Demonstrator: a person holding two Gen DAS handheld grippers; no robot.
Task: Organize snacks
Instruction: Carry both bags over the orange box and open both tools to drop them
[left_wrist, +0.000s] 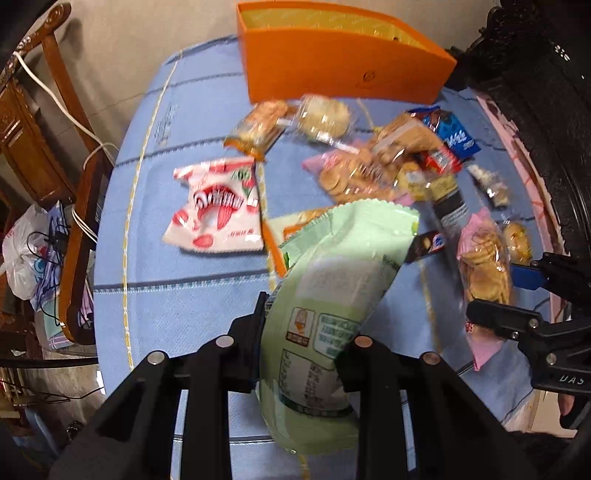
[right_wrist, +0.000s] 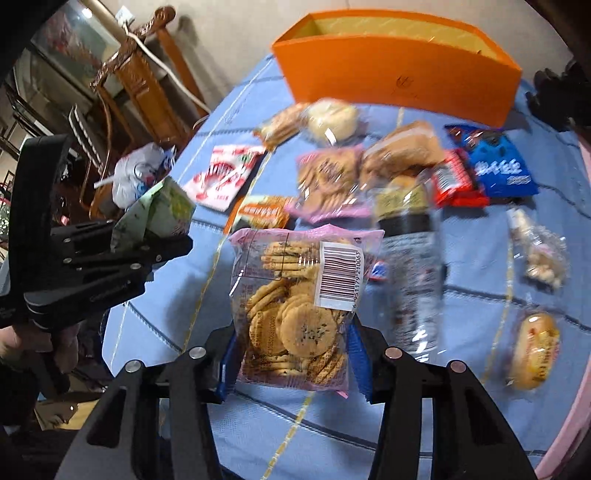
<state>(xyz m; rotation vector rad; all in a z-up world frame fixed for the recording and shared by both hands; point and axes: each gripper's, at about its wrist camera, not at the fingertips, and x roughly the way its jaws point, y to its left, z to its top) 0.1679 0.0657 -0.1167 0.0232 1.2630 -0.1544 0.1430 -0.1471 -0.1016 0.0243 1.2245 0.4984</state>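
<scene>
Pinched low down in the nearly closed left gripper (left_wrist: 299, 354), the green snack bag (left_wrist: 343, 280) could swing and slip. Alongside, the right gripper (right_wrist: 291, 350), jaws part-way closed, grips the pink cookie pack (right_wrist: 295, 295) by its near end (slick film, so it may slide). Both hang above the blue tablecloth (left_wrist: 177, 306). At the far edge, the orange box (right_wrist: 399, 77) shows only its yellow lining; other snacks lie scattered before it.

one orange box (right_wrist: 399, 79), two pink cookie bags (right_wrist: 295, 310) — one blue packet (right_wrist: 498, 166), one green bag (left_wrist: 332, 295)
</scene>
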